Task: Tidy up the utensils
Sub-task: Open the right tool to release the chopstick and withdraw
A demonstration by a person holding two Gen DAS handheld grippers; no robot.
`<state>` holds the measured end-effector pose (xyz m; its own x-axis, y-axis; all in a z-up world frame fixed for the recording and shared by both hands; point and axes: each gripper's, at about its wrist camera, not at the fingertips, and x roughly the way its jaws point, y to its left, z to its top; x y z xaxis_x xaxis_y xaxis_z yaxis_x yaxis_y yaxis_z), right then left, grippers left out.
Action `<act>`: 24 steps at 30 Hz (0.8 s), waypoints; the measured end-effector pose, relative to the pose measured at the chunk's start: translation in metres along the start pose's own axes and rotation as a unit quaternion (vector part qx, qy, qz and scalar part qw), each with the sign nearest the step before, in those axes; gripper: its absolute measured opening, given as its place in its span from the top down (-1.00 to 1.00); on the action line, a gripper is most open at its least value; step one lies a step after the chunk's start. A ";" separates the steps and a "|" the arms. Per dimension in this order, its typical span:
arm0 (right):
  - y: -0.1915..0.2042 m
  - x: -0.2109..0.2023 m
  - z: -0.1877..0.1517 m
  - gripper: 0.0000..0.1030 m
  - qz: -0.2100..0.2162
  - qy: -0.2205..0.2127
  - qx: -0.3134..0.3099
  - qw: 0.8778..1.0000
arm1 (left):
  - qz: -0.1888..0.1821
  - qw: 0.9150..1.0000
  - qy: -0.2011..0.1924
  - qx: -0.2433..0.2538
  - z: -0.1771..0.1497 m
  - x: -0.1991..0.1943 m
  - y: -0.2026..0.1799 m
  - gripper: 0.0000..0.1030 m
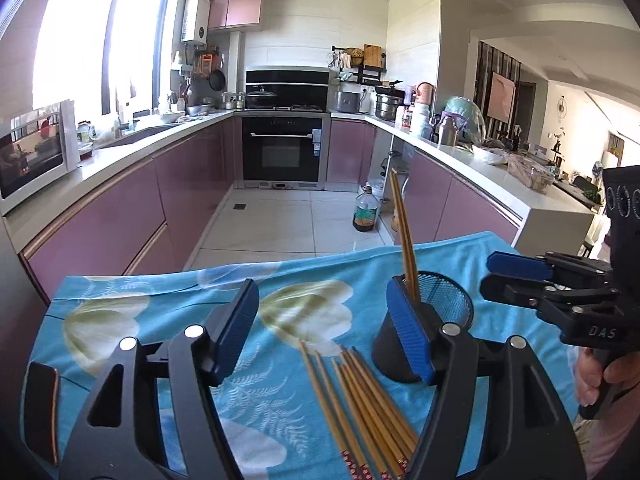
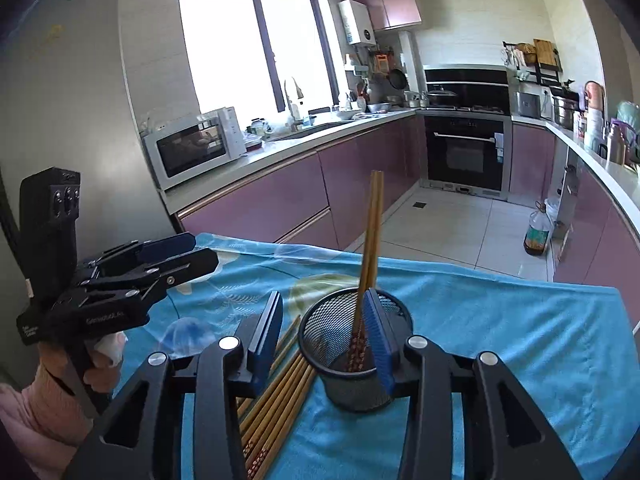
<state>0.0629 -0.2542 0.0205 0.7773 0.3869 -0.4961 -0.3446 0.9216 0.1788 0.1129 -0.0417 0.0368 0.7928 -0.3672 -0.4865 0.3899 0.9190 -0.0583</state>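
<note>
1. Lying flat on the blue floral cloth, the loose chopsticks form a fanned bundle just ahead of and below the left tongs, between its two arms; their long axis runs from the near edge of the cloth away and slightly leftward, patterned ends nearest the camera
2. Left tongs: jaws standing wide apart, nothing between the blue pads; the right-hand pad overlaps the near wall of the mesh cup in view, though contact cannot be judged
3. Mesh cup: directly ahead of the right tongs and to the right of the bundle, holding a pair of upright chopsticks that lean on its rim, patterned ends down
4. Right tongs: jaws partly apart and empty; its right pad sits in front of the cup's rim, its left pad above the bundle, which lies just left of the cup
5. Judgement: the left tongs is the nearer to the bundle, and a grasp across the sticks' long axis seems called for
6. Hidden: near ends of the bundle are cut off by the tongs' bodies; the count of sticks is uncertain; the cup's base is partly covered
</note>
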 end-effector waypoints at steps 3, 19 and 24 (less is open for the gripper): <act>0.011 0.000 -0.014 0.19 0.012 0.018 -0.012 1.000 | 0.013 1.000 0.023 0.004 -0.019 -0.003 0.010 -0.27; 0.023 0.057 -0.090 0.21 -0.001 0.148 0.037 0.988 | 0.016 0.989 0.147 0.003 -0.108 0.033 0.010 -0.19; 0.026 0.062 -0.097 0.24 -0.010 0.155 0.036 0.987 | 0.014 0.987 0.161 0.000 -0.108 0.041 0.005 -0.16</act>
<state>0.0507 -0.2097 -0.0880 0.5808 0.3500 -0.7350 -0.2828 0.9334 0.2210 0.0965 -0.0364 -0.0777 0.6125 -0.2774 -0.7402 0.3710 0.9277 -0.0407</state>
